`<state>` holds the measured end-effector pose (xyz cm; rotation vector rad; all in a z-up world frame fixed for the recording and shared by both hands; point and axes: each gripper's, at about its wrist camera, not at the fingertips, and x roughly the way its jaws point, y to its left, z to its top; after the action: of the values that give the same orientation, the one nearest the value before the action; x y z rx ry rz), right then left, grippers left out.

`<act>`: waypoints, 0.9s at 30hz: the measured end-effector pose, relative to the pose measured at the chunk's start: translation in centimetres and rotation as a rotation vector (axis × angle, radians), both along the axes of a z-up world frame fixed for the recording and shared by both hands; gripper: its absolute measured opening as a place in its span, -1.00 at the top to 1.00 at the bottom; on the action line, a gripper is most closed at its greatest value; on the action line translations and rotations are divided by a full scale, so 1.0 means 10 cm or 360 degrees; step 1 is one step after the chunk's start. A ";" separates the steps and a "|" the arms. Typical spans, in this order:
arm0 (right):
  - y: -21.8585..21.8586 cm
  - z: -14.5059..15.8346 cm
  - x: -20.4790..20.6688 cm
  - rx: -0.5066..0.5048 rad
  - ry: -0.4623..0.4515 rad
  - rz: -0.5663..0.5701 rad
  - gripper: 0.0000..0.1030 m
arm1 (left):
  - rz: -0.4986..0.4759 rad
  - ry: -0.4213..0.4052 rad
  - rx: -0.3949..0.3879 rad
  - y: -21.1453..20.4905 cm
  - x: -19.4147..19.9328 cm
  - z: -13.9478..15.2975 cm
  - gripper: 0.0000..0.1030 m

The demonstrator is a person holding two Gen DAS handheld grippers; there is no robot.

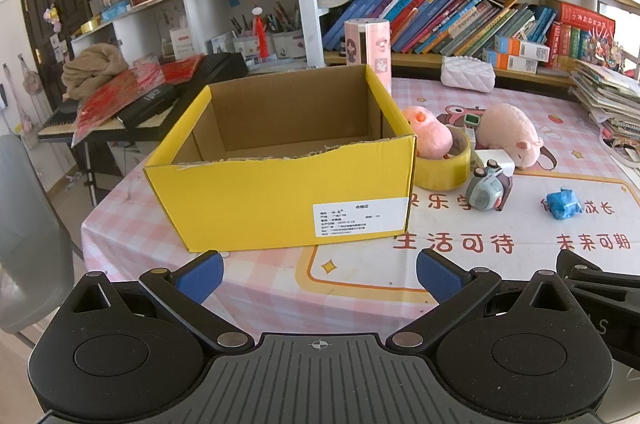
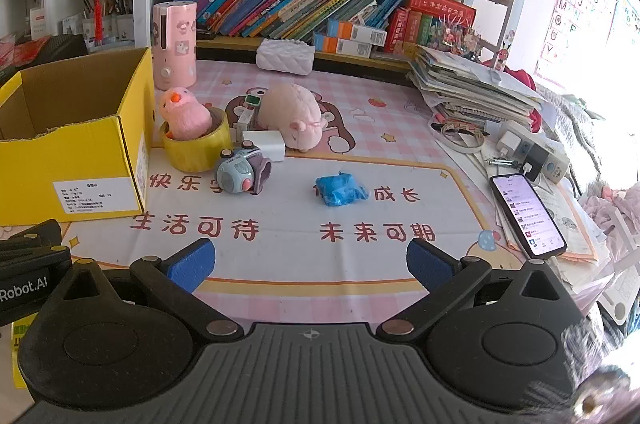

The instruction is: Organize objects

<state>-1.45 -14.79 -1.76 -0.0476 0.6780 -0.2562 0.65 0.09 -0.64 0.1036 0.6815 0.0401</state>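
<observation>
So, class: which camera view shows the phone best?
The right wrist view: the phone lies face up, screen lit, on papers at the table's right edge. The left wrist view does not show it at all.

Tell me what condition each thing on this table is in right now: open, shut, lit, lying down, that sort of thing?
Yellow box: open-topped, looks empty.
Pink chick: sitting upright in the tape roll.
Tape roll: lying flat.
Pink pig plush: lying on the table.
Toy camera: resting on the table.
Blue bundle: crumpled.
Phone: screen lit.
Left gripper: open, empty.
Right gripper: open, empty.
</observation>
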 end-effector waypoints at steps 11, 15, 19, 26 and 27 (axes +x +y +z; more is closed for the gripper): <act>0.00 -0.01 0.00 0.0000 0.0000 -0.0001 -1.00 | 0.0000 0.0008 -0.0004 0.05 0.00 0.02 -1.00; 0.00 -0.01 0.01 0.0000 0.0001 -0.0001 -1.00 | -0.0001 0.0008 -0.0004 0.05 0.00 0.02 -1.00; 0.01 -0.01 0.01 0.0000 0.0002 -0.0001 -1.00 | -0.0001 0.0012 -0.0004 0.06 0.01 0.02 -1.00; 0.00 -0.02 0.02 -0.0001 0.0002 -0.0001 -1.00 | -0.0002 0.0015 -0.0004 0.06 0.03 0.00 -1.00; 0.00 -0.02 0.02 0.0000 0.0003 -0.0001 -1.00 | -0.0002 0.0017 -0.0004 0.06 0.03 0.00 -1.00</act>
<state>-1.25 -14.76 -1.93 -0.0479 0.6799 -0.2569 0.96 0.67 -0.65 0.1021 0.6924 0.0374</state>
